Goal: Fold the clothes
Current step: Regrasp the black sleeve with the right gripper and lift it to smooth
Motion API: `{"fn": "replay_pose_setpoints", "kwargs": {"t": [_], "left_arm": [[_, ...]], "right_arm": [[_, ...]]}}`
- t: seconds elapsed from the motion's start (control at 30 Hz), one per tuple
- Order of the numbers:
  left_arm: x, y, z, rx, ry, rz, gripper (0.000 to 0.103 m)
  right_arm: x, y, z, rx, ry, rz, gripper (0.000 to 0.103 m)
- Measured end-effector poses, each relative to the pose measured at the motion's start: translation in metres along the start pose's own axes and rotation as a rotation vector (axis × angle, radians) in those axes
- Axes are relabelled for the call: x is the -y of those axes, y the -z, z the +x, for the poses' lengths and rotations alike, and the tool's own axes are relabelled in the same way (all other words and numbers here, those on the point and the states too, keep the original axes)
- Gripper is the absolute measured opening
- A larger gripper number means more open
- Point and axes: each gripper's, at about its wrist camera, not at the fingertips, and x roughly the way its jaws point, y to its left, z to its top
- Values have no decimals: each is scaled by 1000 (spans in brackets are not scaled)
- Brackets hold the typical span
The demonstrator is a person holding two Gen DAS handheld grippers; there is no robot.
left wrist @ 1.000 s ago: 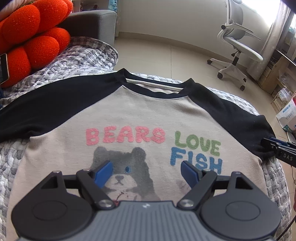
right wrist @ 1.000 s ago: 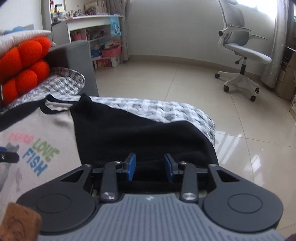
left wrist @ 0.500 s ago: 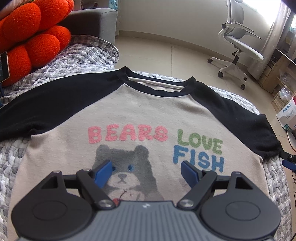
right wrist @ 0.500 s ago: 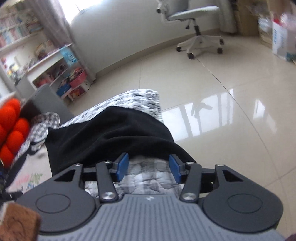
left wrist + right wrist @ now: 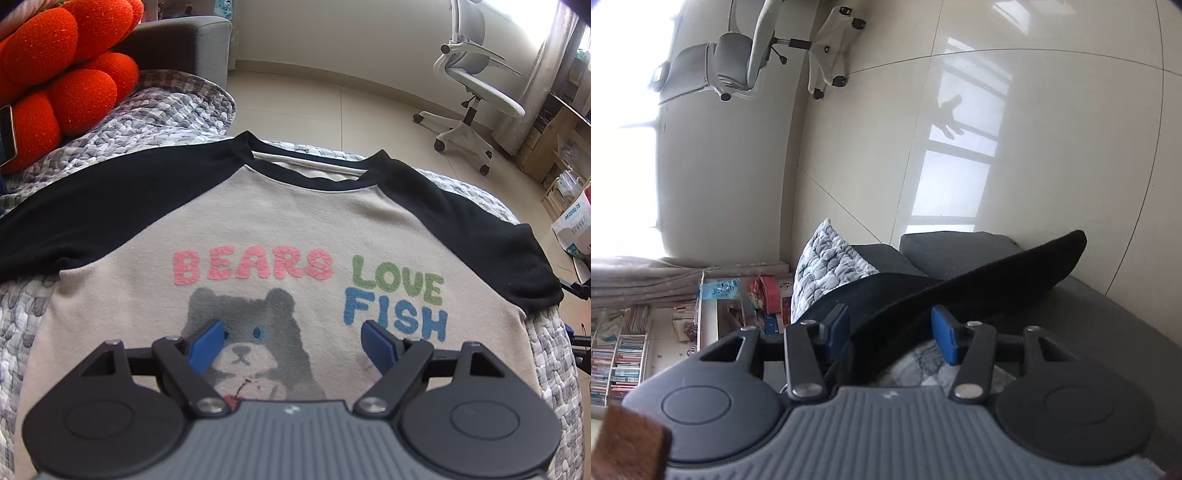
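Beige cotton with black raglan sleeves: the T-shirt [image 5: 280, 225] lies spread face up on a grey-and-white quilt [image 5: 177, 110], collar pointing away from the left gripper [image 5: 295, 341]. That gripper hovers over the bear print with its blue pads set wide and nothing between them; the words BEARS LOVE FISH sit just beyond the pads.

Containers are few and far off. Out past the right pad, a white box [image 5: 574, 225] stands on the floor; its contents cannot be made out. In the right wrist view a red basket [image 5: 768, 291] of small items sits on a low shelf off beyond the left pad, beside rows of books.

Compared with a second ago, the left view is nearly unchanged. The right view has rolled onto its side, so the floor [image 5: 1052, 155] and the office chair [image 5: 746, 55] now stand sideways. The right gripper [image 5: 890, 332] was narrower then, with the black sleeve [image 5: 979, 280] lying flat ahead of it; now the jaws are about half spread and the sleeve edge runs through the gap between the pads, which do not press on it.

Only the left view shows the printed front and the orange cushion [image 5: 66, 70]; only the right view shows the sleeve's lifted edge, the dark sofa [image 5: 1108, 314] beneath it, and the window reflected in the tiles.
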Motion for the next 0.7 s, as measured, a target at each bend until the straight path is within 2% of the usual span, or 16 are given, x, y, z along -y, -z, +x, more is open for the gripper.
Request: {"fn": "replay_pose_setpoints", "kwargs": {"t": [0.1,0.17,0.2,0.23,0.3,0.4,0.47,0.6,0.67,0.7], "left_arm": [[0,0,1,0,-1,2,82],[2,0,1,0,-1,3,82],[2,0,1,0,-2,4,82],[4,0,1,0,-4,8,83],[6,1,1,0,-12,19,83],[7,1,2,1,-16,32,83],[5,1,1,1,-10,25,83],[6,1,1,1,-9,23,83],[7,1,2,1,-15,31,83],[7,1,1,1,-17,32,83]], "right_arm": [[-1,-12,-9,-8,-12,39,54],[-6,-17,-9,-13,16,11,54],[-10,-17,-5,-18,42,-19,50],[-14,-17,0,-23,70,-51,35],[-22,-16,9,-32,104,-103,15],[-35,-10,5,20,129,-185,7],[-47,-8,-16,108,61,-235,7],[-69,6,-74,302,-170,-396,2],[-67,16,-96,364,-205,-466,2],[-58,19,-100,366,-207,-477,2]]}}
